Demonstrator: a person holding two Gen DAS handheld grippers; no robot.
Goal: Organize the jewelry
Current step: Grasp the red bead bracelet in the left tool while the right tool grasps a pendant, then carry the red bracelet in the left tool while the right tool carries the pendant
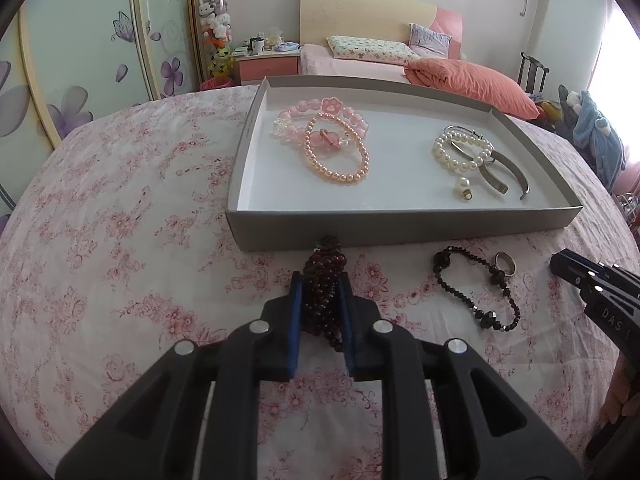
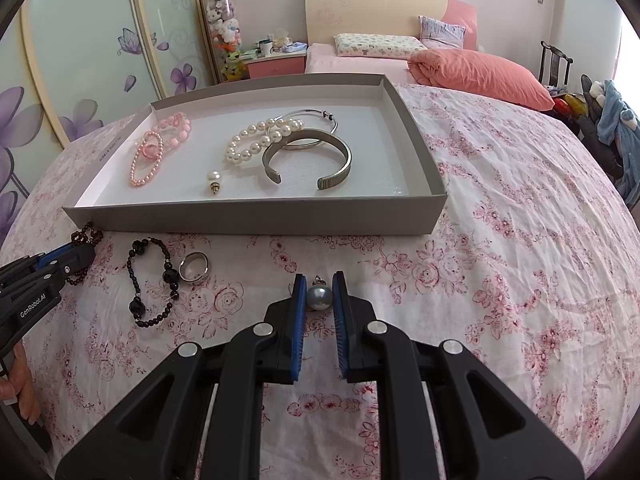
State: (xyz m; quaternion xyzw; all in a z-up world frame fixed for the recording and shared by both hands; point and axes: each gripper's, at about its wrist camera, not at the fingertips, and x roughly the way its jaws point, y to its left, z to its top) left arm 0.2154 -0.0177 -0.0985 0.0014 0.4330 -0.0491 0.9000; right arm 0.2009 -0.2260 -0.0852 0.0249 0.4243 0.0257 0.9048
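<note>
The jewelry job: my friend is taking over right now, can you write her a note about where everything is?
Left gripper: shut on the dark red bead bracelet, in front of the tray.
Right gripper: fingers around the grey pearl pendant on the bedspread; can't tell if it is squeezed yet.
Done, in the tray: pink bracelets on the left; white pearl bracelet, pearl earring and metal bangles on the right.
Left outside: black bead bracelet, ring, plus both pieces at the grippers.
</note>
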